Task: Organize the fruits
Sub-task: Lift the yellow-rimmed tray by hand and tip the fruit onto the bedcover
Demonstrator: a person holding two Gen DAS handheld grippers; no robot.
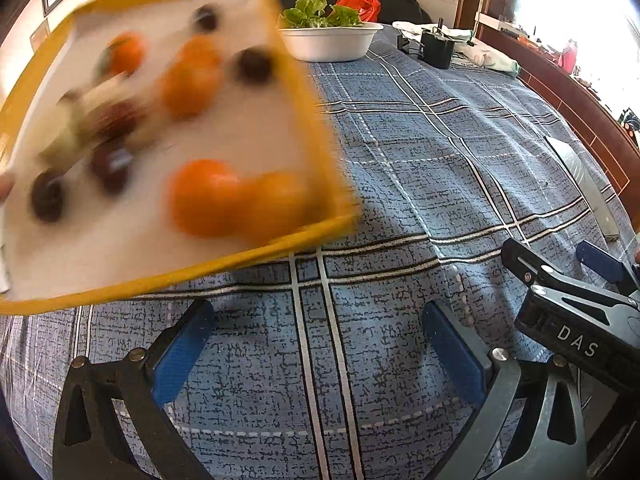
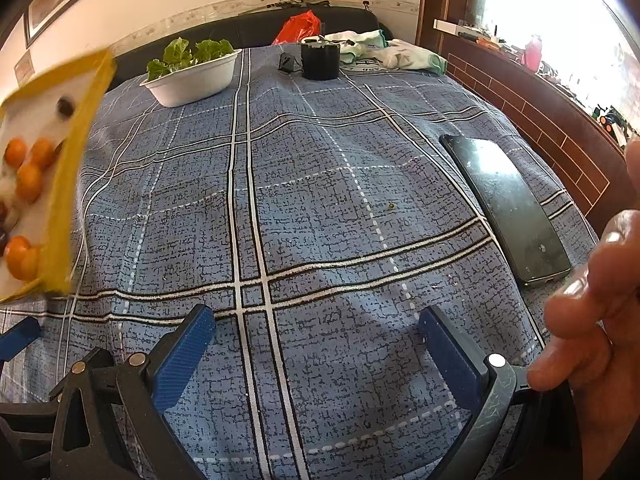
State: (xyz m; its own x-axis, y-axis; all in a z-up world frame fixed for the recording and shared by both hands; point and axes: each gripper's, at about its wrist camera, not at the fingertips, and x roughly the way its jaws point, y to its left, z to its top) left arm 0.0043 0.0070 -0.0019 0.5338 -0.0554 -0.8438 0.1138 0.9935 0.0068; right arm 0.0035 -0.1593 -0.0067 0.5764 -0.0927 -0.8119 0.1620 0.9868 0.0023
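Up over the blue cloth (image 2: 320, 184) on our left, we see a yellow tray (image 1: 316, 120) tilted & blurry, w/ oranges (image 1: 204, 196) and dark fruits (image 1: 254, 65) on it. Our left gripper (image 1: 316, 356) and right gripper (image 2: 316, 356) are both wide apart, holding nothing. We think the fruits could roll off and drop, b/c the tray leans. They might hit the phone (image 2: 508, 204) or the bowl (image 2: 196, 76).

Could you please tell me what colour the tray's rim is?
Yellow. The tray rim shows best in the left wrist view, though it is blurred there.
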